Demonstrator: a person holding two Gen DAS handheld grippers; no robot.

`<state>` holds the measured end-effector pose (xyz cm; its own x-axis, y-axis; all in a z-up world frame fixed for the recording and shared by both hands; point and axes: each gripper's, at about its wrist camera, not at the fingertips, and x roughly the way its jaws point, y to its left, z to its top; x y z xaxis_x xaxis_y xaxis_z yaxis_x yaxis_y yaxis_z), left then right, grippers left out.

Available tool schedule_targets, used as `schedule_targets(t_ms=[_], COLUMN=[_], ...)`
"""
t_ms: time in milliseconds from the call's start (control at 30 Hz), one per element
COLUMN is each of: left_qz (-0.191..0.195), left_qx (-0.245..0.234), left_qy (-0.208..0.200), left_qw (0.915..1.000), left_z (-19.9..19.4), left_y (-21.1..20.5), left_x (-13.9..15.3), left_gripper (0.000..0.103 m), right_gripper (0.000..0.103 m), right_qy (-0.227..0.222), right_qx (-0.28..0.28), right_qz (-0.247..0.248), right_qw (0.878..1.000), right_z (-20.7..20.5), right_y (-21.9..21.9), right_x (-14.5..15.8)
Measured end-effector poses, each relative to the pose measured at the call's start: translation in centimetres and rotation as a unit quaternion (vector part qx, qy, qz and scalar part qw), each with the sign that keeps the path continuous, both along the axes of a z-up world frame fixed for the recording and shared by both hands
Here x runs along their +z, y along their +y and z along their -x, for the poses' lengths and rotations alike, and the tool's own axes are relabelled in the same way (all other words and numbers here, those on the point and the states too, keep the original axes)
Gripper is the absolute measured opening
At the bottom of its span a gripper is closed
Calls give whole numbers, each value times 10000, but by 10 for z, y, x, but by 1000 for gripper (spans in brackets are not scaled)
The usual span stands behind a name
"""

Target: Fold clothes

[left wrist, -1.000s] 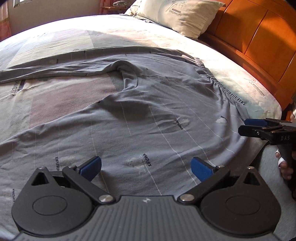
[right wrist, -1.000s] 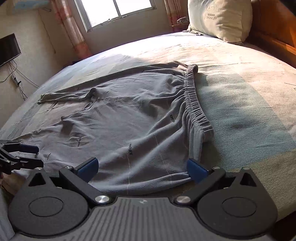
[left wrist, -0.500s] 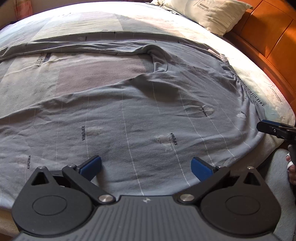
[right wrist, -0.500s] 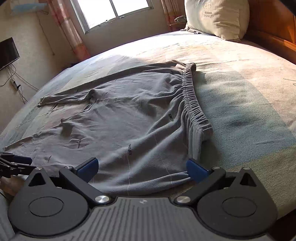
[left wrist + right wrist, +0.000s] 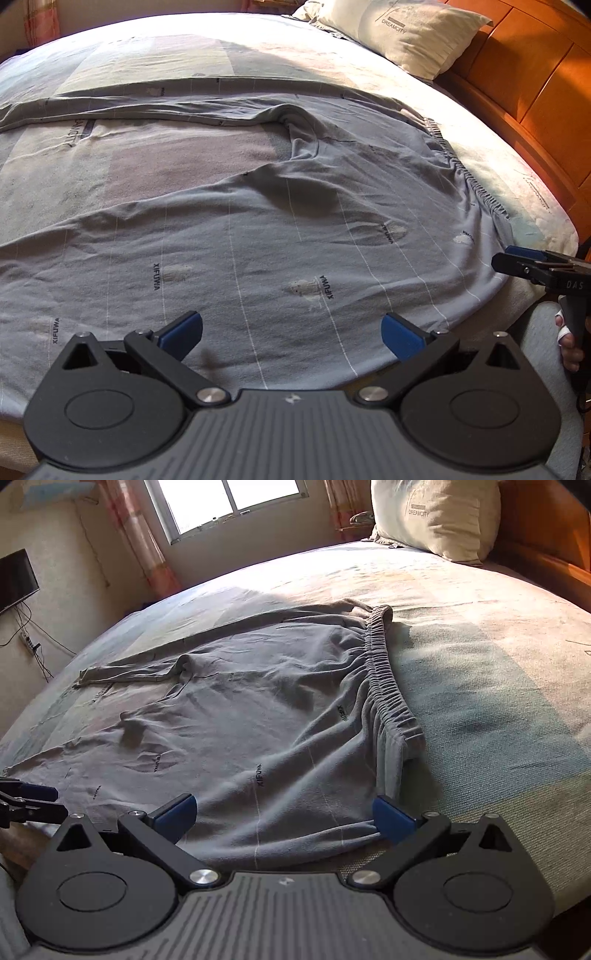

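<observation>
We see open bed (image 5: pixel 480 672) beyond the trousers (image 5: pixel 258 709); only the pillow (image 5: pixel 432 517) blocks the headboard edge.

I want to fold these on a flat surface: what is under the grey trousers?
The trousers lie spread on the bed, whose patterned cover shows all round them and between the two legs. Whatever sits directly beneath the cloth is covered, so I cannot tell.

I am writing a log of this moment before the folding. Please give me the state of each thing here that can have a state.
Grey trousers: spread flat on the bed, unfolded, legs apart, some wrinkles.
Elastic waistband: gathered, lying towards the headboard side.
Left hand-held gripper: open, over the near trouser leg, holding nothing.
Right hand-held gripper: open, over the near waist corner, holding nothing.
Pillow: propped against the headboard.
Curtains: drawn aside.
</observation>
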<state>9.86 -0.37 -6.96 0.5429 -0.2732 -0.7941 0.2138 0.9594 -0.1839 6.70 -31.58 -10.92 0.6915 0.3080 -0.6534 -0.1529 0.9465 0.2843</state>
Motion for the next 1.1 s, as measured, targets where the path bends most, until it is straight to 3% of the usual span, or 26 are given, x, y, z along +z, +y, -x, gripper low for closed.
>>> schedule_targets(t_ms=[233, 400, 567, 633, 767, 867, 967, 1100], left_qz=[-25, -14, -69, 0, 255, 488, 836, 1009], left_qx=[-183, -203, -207, -163, 76, 147, 199, -62], left_qy=[-461, -651, -667, -578, -15, 350, 580, 1048], left_qw=[9988, 9977, 9975, 9982, 9996, 9981, 9946, 9893], left_z=[-15, -46, -104, -126, -151, -160, -167, -184], left_y=[8, 25, 55, 70, 98, 114, 126, 135], left_x=[31, 39, 24, 15, -9, -22, -22, -19], left_gripper=[102, 102, 102, 102, 102, 102, 102, 102], right_gripper=[103, 103, 103, 103, 103, 103, 103, 103], right_qy=[-239, -383, -548, -489, 54, 279, 764, 1360], right_qx=[-147, 499, 1266, 1498, 1388, 1481, 1405, 1208], right_qz=[157, 247, 535, 589, 770, 1295, 1493, 1737], right_qw=[9995, 9977, 9890, 9857, 9873, 9801, 9758, 9679], right_z=[9, -29, -78, -98, -119, -120, -132, -151], right_y=[11, 66, 134, 156, 177, 191, 200, 213], right_x=[16, 22, 23, 18, 0, 2, 6, 7])
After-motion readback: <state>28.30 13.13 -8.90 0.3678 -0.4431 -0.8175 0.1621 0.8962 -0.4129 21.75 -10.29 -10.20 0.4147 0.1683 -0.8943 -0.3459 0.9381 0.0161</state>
